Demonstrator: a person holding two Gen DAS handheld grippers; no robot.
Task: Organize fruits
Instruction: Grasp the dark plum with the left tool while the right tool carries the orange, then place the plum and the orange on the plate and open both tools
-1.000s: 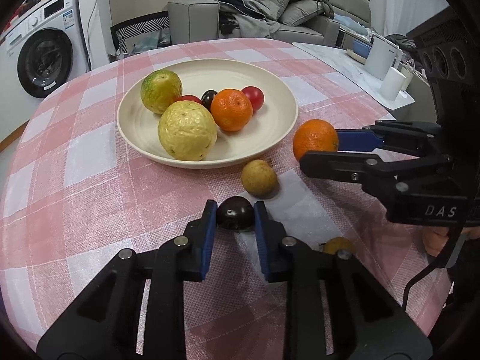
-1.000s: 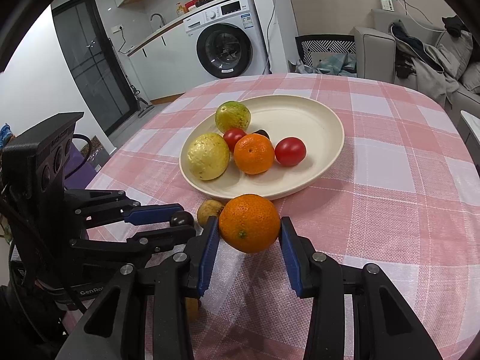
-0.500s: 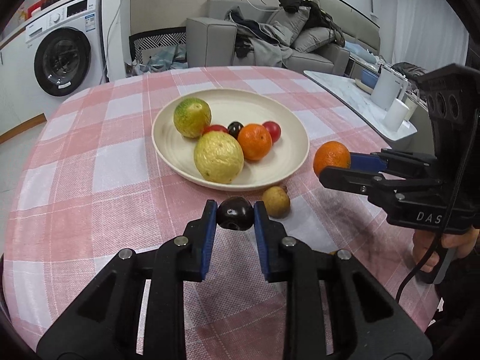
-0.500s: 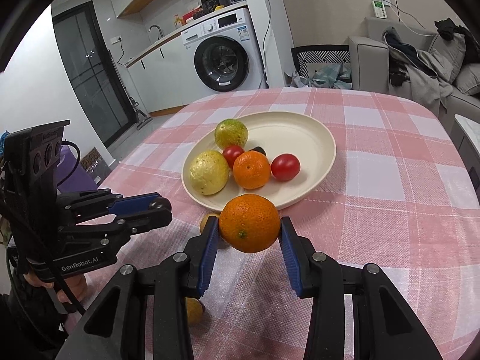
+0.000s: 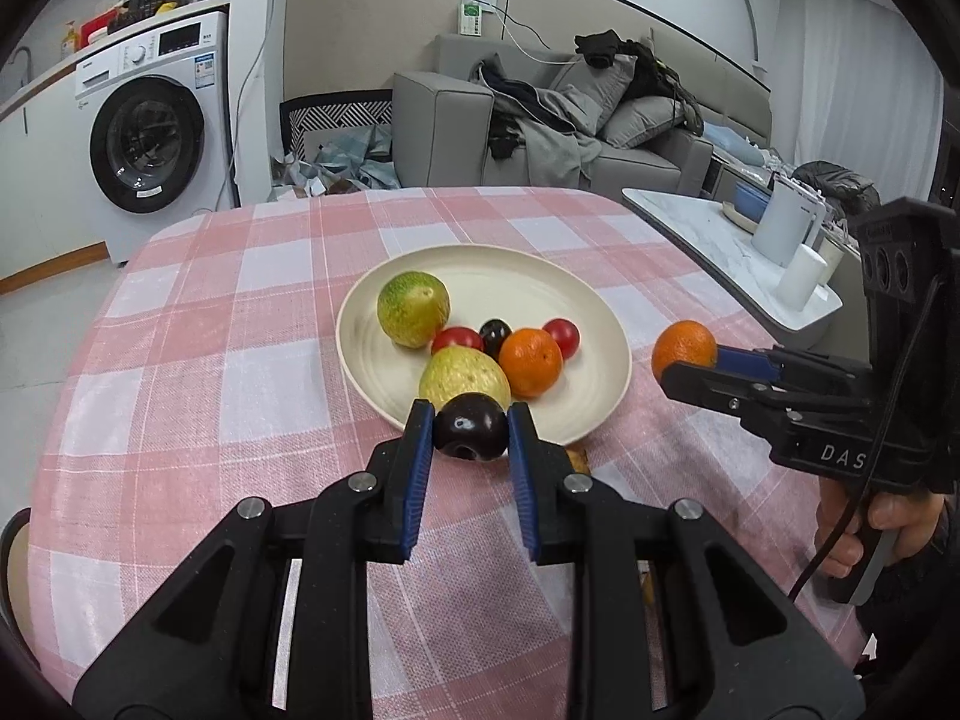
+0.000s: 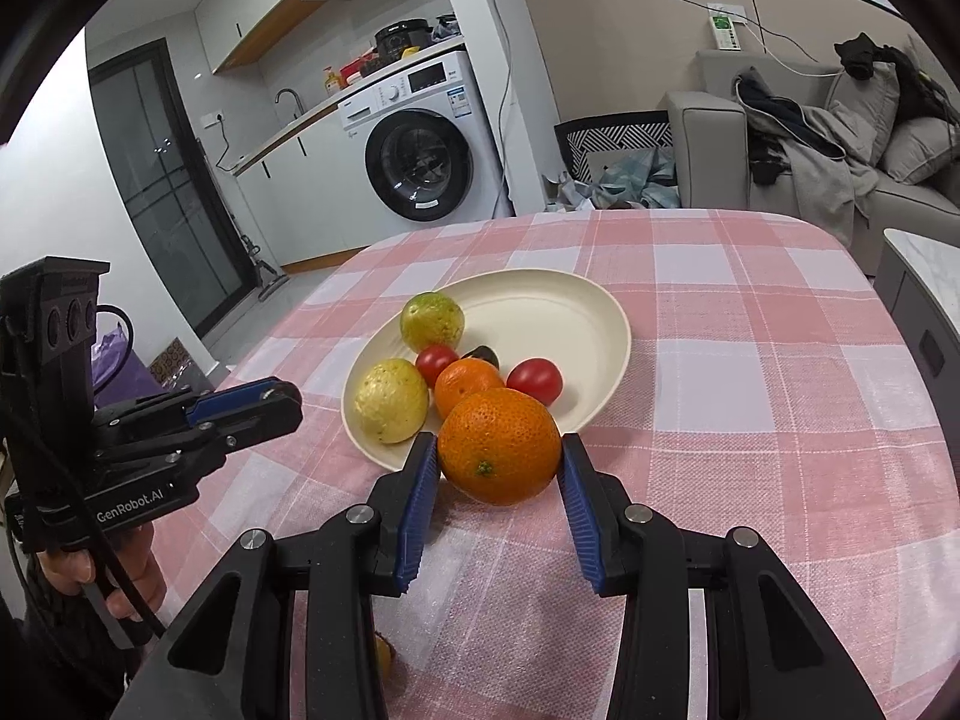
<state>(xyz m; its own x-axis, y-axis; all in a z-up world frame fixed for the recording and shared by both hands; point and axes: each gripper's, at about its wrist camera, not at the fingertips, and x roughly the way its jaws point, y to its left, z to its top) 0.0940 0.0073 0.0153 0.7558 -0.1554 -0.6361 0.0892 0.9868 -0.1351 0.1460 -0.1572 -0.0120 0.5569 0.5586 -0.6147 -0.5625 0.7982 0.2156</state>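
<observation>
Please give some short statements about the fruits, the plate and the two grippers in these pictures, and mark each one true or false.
1. The left gripper holds a dark round fruit. True.
2. The right gripper is empty. False: it is shut on an orange.
3. The plate holds two red tomatoes. True.
4. The plate is stacked on another plate. False: it sits directly on the checked tablecloth.
5. An orange in the plate lies there. True.

The left gripper (image 5: 471, 420) and the right gripper (image 6: 495, 468) are matte black, with ribbed blue pads and silver screws. White lettering marks their housings; a black cable hangs at each handle's six o'clock.
</observation>
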